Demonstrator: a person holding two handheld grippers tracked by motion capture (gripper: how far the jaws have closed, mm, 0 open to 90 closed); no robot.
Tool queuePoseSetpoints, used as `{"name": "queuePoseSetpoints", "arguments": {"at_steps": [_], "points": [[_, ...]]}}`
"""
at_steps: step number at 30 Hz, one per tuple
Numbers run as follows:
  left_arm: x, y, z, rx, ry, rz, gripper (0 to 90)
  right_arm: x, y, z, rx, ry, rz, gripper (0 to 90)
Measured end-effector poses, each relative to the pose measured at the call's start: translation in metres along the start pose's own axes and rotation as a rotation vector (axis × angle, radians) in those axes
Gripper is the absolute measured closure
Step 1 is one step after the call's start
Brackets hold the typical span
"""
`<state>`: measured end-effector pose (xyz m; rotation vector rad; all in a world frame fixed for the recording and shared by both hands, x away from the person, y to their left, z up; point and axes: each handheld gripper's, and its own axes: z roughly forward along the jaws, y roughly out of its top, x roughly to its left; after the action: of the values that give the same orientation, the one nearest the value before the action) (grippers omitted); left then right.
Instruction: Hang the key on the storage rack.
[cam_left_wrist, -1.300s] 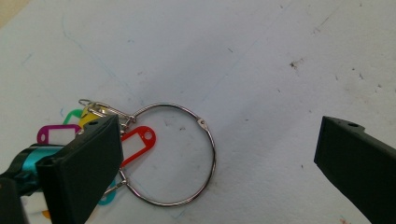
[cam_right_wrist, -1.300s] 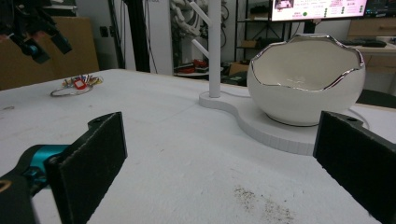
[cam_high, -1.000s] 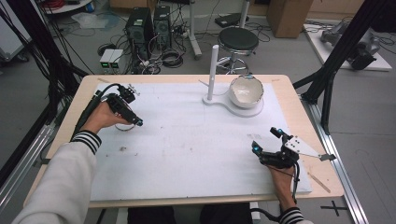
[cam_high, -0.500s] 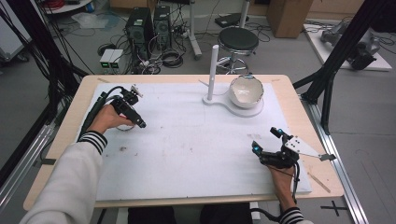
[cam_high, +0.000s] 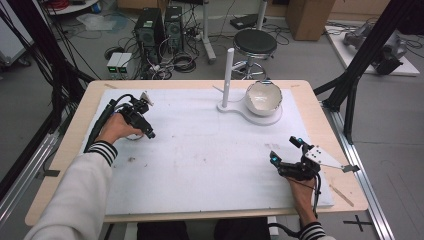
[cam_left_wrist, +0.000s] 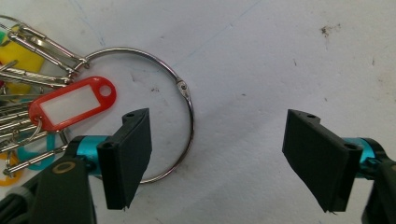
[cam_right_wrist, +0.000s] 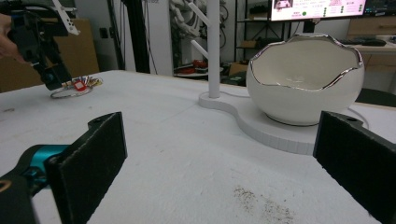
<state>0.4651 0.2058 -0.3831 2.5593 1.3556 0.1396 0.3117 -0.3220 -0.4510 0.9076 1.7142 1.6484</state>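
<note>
A large metal key ring (cam_left_wrist: 187, 100) lies on the white mat, with a red tag (cam_left_wrist: 72, 103), other coloured tags and several clips bunched at its left. My left gripper (cam_left_wrist: 217, 158) hovers open just above it. The ring's right arc passes under one jaw, and bare mat lies between the jaws. In the high view the left gripper (cam_high: 146, 129) is at the table's left, with the key ring (cam_high: 133, 136) partly under the hand. My right gripper (cam_high: 284, 150) rests open at the front right, holding nothing, and faces the white eggshell-shaped bowl (cam_right_wrist: 303, 84).
The bowl (cam_high: 263, 97) sits on a white base plate (cam_high: 240, 111) with an upright white post (cam_high: 227, 75) at the back centre. A wooden stick (cam_high: 342, 195) lies by the right edge. A stool and cables are on the floor beyond the table.
My left gripper has shifted slightly right and nearer over the key ring. The right gripper has stayed put.
</note>
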Motion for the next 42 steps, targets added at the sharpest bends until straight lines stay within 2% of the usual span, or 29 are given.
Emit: {"name": "queuePoseSetpoints", "arguments": {"at_steps": [13,25,31,36,42], "points": [[0.001,0.002,0.008,0.035,0.028,-0.013,44.1,0.000,0.000,0.000,0.000,-0.002,0.002,2.3],[0.005,0.004,0.014,0.082,0.048,-0.026,51.4,0.000,0.000,0.000,0.001,-0.003,0.003,2.3],[0.005,0.004,0.015,0.078,0.050,-0.033,57.0,0.000,0.000,0.000,0.003,-0.002,0.007,2.3],[0.006,0.004,0.016,0.090,0.067,-0.039,62.3,0.000,0.000,0.000,0.003,-0.001,0.006,2.3],[0.007,0.005,0.016,0.090,0.058,-0.055,66.1,0.000,0.000,0.000,0.003,-0.002,0.005,2.3]]}}
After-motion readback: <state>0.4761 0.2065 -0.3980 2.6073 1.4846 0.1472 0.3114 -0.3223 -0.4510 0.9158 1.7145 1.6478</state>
